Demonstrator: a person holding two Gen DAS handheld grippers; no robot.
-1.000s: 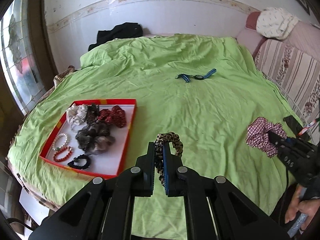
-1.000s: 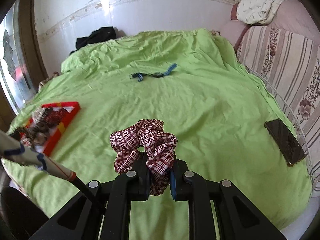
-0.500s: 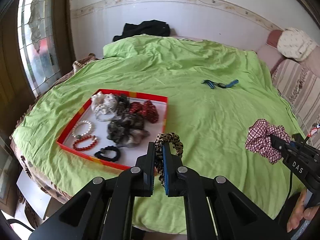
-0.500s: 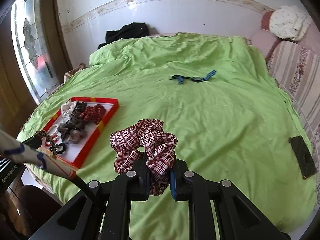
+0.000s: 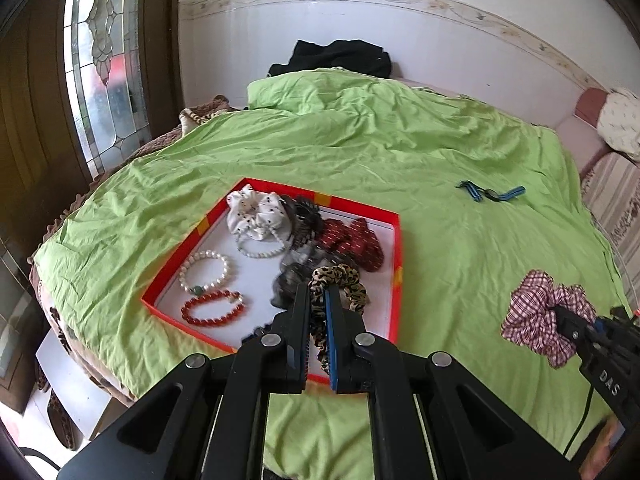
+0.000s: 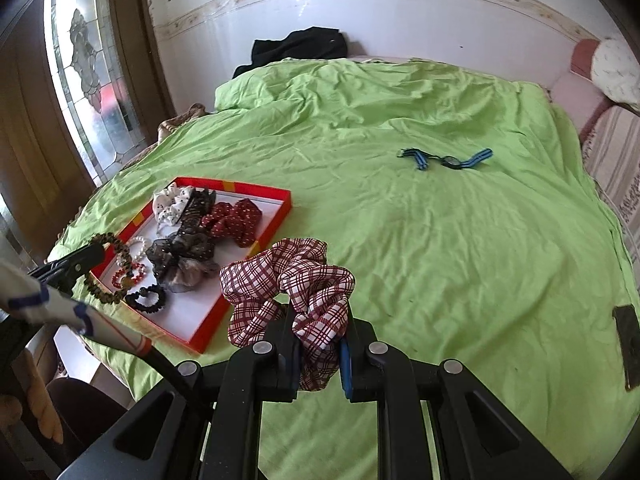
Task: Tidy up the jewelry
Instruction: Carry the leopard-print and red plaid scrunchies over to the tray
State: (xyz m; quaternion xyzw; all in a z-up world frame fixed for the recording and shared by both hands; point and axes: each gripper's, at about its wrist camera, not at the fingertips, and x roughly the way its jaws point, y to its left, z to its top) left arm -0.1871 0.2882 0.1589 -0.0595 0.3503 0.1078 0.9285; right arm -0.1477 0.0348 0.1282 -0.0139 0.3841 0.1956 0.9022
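My left gripper (image 5: 318,300) is shut on a leopard-print scrunchie (image 5: 344,280) and holds it above the near right part of a red-rimmed white tray (image 5: 396,240). The tray holds a white dotted scrunchie (image 5: 256,214), a red scrunchie (image 5: 352,240), a grey scrunchie (image 6: 180,256), a pearl bracelet (image 5: 204,272), a red bead bracelet (image 5: 210,308) and a black hair tie (image 6: 146,298). My right gripper (image 6: 320,320) is shut on a red plaid scrunchie (image 6: 288,276), held above the green sheet just right of the tray (image 6: 280,216).
A blue-strapped watch (image 6: 448,159) lies farther back on the green bed sheet (image 6: 440,240). A dark phone (image 6: 630,344) lies at the bed's right edge. Black clothing (image 5: 336,56) sits by the far wall. A stained-glass door (image 5: 104,60) is at the left.
Both grippers have moved left toward the tray with their scrunchies. The leopard-print scrunchie now hangs over the tray; the plaid one is now close beside it.
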